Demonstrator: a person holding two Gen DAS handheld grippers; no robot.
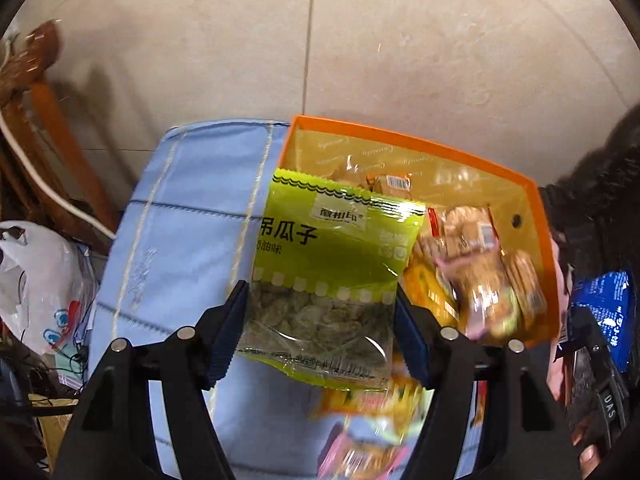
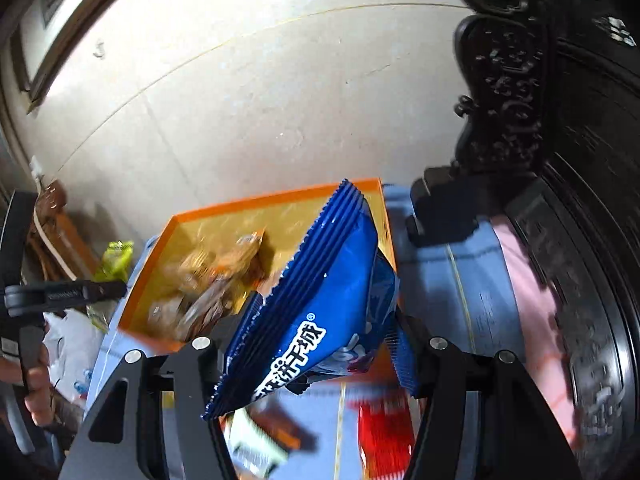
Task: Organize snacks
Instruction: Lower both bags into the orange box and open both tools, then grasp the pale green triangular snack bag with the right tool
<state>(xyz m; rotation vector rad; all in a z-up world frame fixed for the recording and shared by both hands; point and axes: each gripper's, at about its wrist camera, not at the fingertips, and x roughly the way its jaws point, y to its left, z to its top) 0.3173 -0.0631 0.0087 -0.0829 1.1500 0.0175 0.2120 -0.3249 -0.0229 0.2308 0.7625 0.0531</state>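
In the left wrist view my left gripper (image 1: 320,304) is shut on a green seed packet (image 1: 332,248) with a clear window, held above the blue cloth (image 1: 192,216) at the near-left corner of the orange box (image 1: 400,140). The box holds several wrapped biscuit packs (image 1: 480,256). In the right wrist view my right gripper (image 2: 324,320) is shut on a blue crimped snack bag (image 2: 320,300), raised over the near side of the orange box (image 2: 248,200). The green packet (image 2: 116,260) shows at the left there.
Loose snacks lie blurred on the cloth below both grippers: yellow and pink packs (image 1: 368,432), a red pack (image 2: 384,432), an orange-brown one (image 2: 272,436). Dark carved furniture (image 2: 560,160) stands right. A wooden chair (image 1: 44,128) and a white plastic bag (image 1: 44,280) are left.
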